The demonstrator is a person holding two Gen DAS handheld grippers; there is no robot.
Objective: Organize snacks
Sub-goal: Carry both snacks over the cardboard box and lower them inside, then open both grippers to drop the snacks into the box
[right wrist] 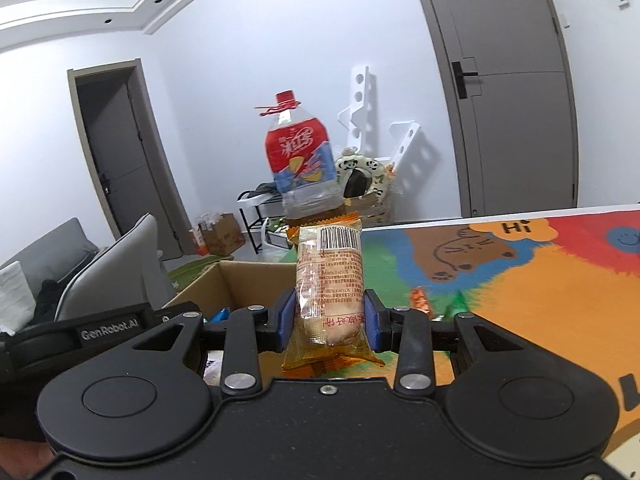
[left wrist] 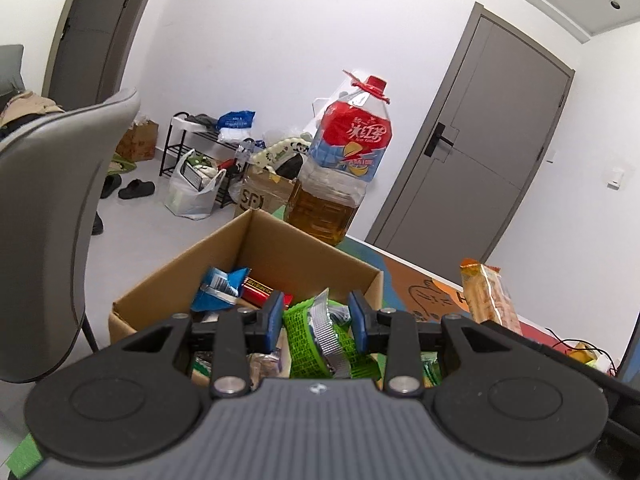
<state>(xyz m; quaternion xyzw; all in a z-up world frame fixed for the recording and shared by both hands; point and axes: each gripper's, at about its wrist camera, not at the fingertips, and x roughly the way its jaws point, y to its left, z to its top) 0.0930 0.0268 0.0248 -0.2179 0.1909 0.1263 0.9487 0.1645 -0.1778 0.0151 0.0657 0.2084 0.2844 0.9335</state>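
A cardboard box (left wrist: 304,256) holds several snack packets, among them a blue one (left wrist: 218,286) and a red one (left wrist: 260,290). My left gripper (left wrist: 318,318) hovers over the box, its blue pads on either side of a green packet (left wrist: 316,336); whether they grip it is unclear. My right gripper (right wrist: 330,316) is shut on an orange-wrapped bread snack (right wrist: 330,284), held upright above the table just right of the box (right wrist: 224,284). That snack also shows in the left wrist view (left wrist: 490,296).
A large oil bottle (left wrist: 344,160) stands behind the box on the colourful cartoon table mat (right wrist: 520,280). Two small packets (right wrist: 422,302) lie on the mat. A grey chair (left wrist: 52,208) stands left of the box. Bags, boxes and a rack sit by the wall.
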